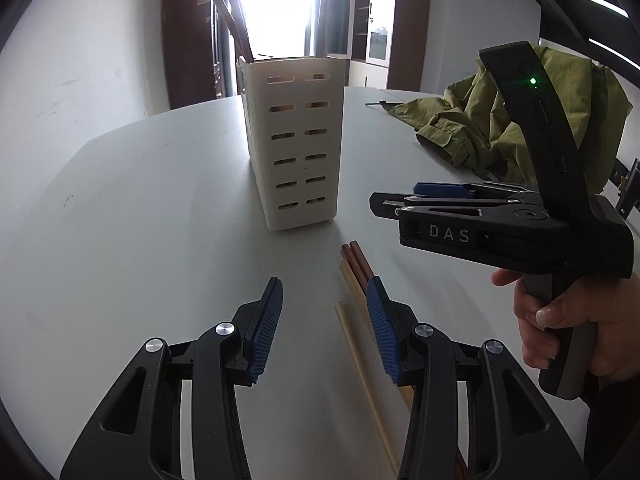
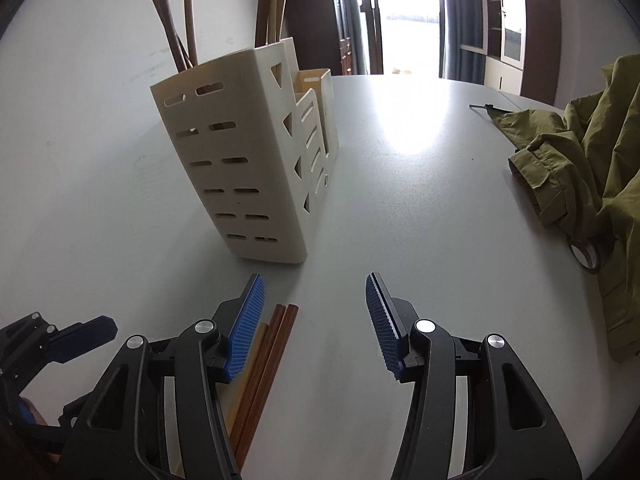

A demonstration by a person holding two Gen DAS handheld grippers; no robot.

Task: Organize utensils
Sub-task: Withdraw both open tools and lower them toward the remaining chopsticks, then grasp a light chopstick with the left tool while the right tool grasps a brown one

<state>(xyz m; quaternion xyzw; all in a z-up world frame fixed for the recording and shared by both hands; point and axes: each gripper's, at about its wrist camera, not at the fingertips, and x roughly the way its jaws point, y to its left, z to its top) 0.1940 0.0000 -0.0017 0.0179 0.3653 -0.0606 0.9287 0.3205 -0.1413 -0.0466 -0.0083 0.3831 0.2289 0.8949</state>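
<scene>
A cream slotted utensil holder (image 1: 298, 140) stands on the white table (image 1: 140, 220), with several dark chopsticks (image 1: 230, 20) upright in it; it also shows in the right wrist view (image 2: 248, 152). Loose brown chopsticks (image 1: 358, 264) and pale chopsticks (image 1: 360, 356) lie on the table in front of it. My left gripper (image 1: 326, 308) is open and empty, low over these chopsticks. My right gripper (image 2: 316, 308) is open and empty; the brown chopsticks (image 2: 268, 364) lie beside its left finger. The right gripper shows side-on in the left wrist view (image 1: 404, 200), right of the holder.
An olive green jacket (image 1: 520, 120) is heaped at the table's right side, also in the right wrist view (image 2: 580, 168). A dark tape roll (image 2: 584, 254) lies at its edge. Cabinets and a bright window stand behind the table.
</scene>
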